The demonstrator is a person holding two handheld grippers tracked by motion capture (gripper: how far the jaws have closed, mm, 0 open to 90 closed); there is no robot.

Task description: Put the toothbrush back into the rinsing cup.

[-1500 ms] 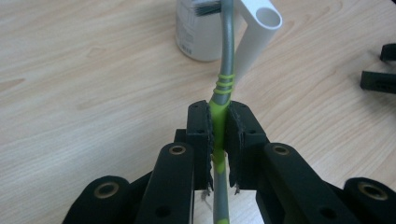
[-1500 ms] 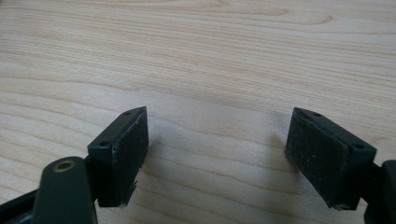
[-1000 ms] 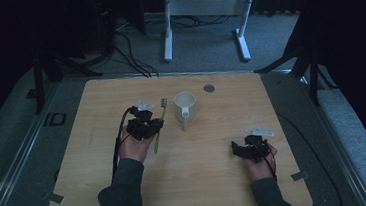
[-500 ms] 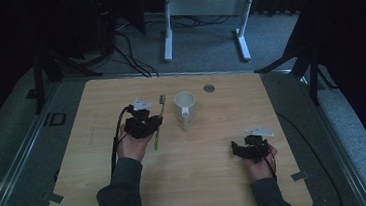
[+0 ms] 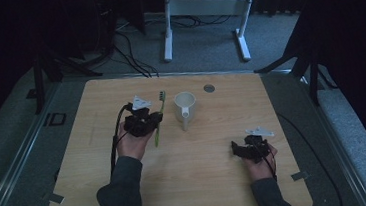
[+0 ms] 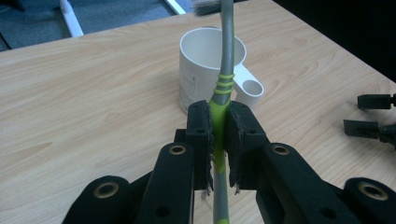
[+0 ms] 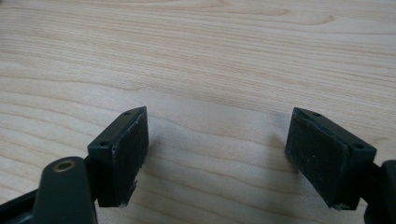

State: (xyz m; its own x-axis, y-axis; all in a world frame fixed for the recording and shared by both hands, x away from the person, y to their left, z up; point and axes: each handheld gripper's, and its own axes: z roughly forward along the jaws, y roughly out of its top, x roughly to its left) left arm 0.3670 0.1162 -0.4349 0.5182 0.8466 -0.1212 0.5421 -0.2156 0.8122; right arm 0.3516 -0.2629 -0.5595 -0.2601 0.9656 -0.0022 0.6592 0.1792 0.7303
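From above, the left gripper holds a toothbrush just left of the white cup on the table. Left gripper view: pads clamp its green handle (bristles far end). Right gripper view — jaws spread wide, holding nothing.

Toothbrush bristles cut off above

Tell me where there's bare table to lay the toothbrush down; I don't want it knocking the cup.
Bare wood lies left of the left gripper, and across the near middle of the table between both hands. Crowded: the toothbrush sits close beside the white cup. The right gripper stands open at the near right.
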